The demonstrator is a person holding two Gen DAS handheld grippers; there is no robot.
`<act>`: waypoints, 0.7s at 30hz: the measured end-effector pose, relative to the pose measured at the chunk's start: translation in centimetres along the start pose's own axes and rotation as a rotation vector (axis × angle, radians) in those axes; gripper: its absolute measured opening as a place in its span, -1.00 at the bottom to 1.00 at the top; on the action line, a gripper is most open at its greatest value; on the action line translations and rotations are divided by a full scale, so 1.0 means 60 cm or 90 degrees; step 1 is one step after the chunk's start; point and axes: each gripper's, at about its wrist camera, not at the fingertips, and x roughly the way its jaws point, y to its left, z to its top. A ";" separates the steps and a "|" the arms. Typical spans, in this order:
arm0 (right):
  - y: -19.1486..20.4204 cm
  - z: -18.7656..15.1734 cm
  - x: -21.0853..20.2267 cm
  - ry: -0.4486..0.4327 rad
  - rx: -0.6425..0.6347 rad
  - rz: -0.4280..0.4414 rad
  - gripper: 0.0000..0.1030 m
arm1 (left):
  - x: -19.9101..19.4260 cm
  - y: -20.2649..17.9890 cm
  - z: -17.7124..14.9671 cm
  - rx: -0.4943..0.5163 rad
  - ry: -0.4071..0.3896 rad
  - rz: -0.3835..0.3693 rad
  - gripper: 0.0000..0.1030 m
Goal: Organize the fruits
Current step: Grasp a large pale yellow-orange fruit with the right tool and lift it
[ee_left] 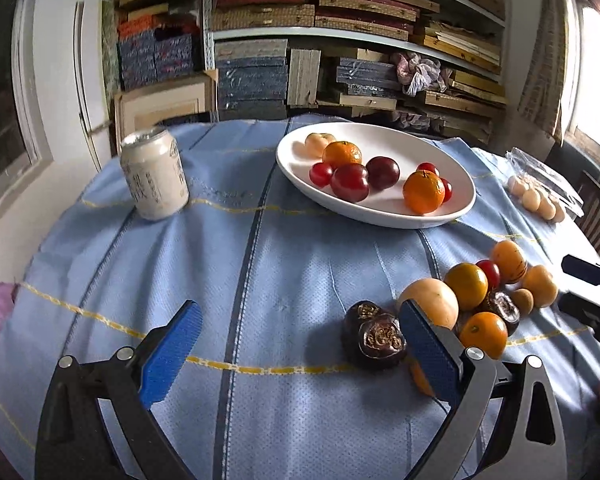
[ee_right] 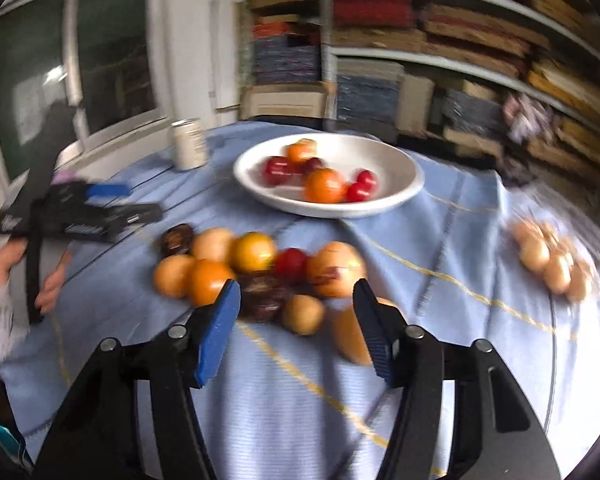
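The left gripper [ee_left: 300,344] hovers low over the blue tablecloth [ee_left: 260,272] with its blue-padded fingers [ee_left: 172,352] spread wide and nothing between them; its right finger stands just in front of the loose fruit pile [ee_left: 480,296]. That pile lies on the cloth at the near right: oranges, a pale round fruit, a red cherry tomato and several dark brown water chestnuts, one pair of them [ee_left: 374,336] sitting just left of the finger.

Farther back, a white oval plate [ee_left: 380,216] holds two oranges, dark plums, cherry tomatoes and a pale fruit at its far end. A white drink can [ee_left: 154,174] stands upright well to the left of the plate. A row of small pale round fruits [ee_left: 536,200] lies by a clear plastic bag at the right edge of the table.

In the blurred right wrist view, the right gripper [ee_right: 296,320] also has its jaws apart and empty, poised just before the same pile [ee_right: 256,268], with the plate [ee_right: 400,192] beyond it
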 end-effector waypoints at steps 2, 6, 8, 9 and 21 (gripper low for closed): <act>-0.015 -0.004 0.015 0.023 0.029 -0.011 0.11 | -0.003 0.000 0.000 -0.006 0.001 -0.014 0.93; -0.022 -0.009 0.016 0.031 0.033 -0.021 0.11 | -0.018 -0.018 -0.003 0.018 -0.017 -0.040 0.93; -0.027 -0.008 0.021 0.038 0.041 -0.026 0.11 | -0.019 -0.027 -0.004 0.034 -0.023 -0.034 0.93; -0.033 -0.009 0.024 0.044 0.052 -0.027 0.11 | -0.019 -0.030 -0.005 0.037 -0.024 -0.036 0.93; -0.077 -0.014 0.061 0.112 0.131 0.003 0.06 | 0.004 -0.167 0.061 0.191 0.008 -0.072 0.93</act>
